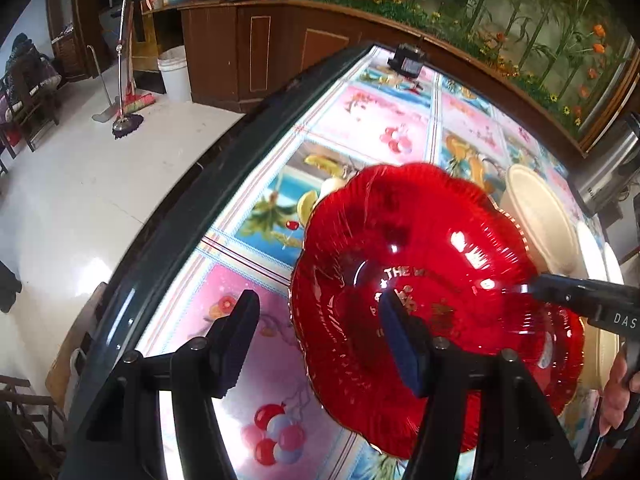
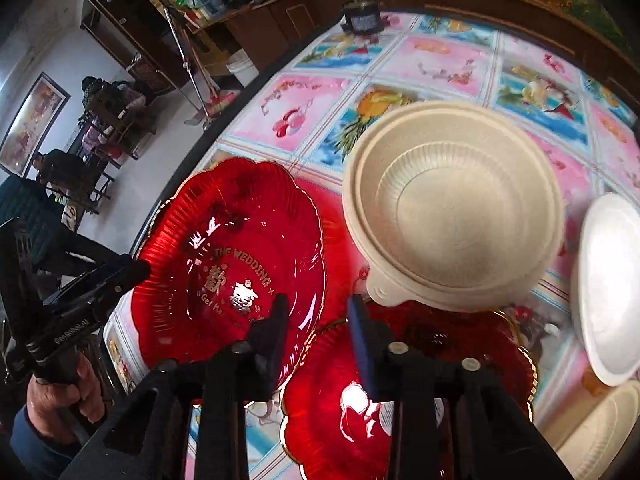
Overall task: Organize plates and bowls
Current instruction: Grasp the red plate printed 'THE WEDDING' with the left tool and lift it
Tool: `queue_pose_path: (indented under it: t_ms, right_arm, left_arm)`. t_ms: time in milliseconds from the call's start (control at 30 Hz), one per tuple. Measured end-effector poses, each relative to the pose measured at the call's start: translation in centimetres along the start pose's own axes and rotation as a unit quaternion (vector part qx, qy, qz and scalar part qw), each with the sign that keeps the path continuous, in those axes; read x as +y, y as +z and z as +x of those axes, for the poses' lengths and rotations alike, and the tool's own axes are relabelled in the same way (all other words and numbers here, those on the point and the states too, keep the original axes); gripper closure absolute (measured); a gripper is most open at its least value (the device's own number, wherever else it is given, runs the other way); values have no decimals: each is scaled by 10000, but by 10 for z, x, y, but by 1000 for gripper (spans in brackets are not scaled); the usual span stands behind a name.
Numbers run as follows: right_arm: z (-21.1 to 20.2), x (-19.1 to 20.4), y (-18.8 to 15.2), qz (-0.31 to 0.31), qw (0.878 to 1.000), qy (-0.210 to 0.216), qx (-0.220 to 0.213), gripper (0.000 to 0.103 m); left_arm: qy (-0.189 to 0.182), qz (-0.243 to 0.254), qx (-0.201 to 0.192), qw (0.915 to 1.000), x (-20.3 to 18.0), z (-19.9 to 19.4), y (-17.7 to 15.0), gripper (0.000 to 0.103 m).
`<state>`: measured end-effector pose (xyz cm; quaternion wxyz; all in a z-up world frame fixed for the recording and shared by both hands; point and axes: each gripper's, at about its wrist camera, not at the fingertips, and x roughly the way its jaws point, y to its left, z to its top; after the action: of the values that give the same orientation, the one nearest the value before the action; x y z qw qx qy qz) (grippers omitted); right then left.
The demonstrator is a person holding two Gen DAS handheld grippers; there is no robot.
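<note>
Red translucent scalloped plate [image 1: 404,280], gilt lettering, on the fruit-print tablecloth [image 1: 360,116]. Left wrist view: left gripper [image 1: 320,332] straddles the plate's left rim, 1 finger outside over the cloth, the other over the plate's centre; fingers apart, not pressing (contact with the rim cannot be told). Right gripper's tip [image 1: 560,292] sits at the opposite, right rim. Beige bowls [image 1: 536,220] stand just beyond.

Right wrist view: right gripper [image 2: 318,322] hovers over the gap between the lettered plate [image 2: 232,264] and a 2nd red plate [image 2: 400,392] below it, fingers partly apart, nothing clamped. Nested beige bowls [image 2: 452,216] lie ahead; white plate [image 2: 608,284] to the right. Left gripper [image 2: 96,284] is nearer the lettered plate's far rim.
</note>
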<state>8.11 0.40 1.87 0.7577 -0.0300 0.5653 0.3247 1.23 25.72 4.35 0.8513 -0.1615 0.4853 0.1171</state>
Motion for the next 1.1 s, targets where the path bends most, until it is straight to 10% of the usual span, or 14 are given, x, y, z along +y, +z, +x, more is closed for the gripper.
queue_pose_path:
  t_ms: [167, 1100]
  right_arm:
    - [15, 5, 6, -161, 9998, -100, 57, 91]
    - [31, 57, -45, -594, 9964, 298, 530, 95]
  left_arm:
    - [4, 150, 151, 9998, -4, 17, 0, 72]
    - [591, -209, -10, 9980, 32, -48, -99, 72]
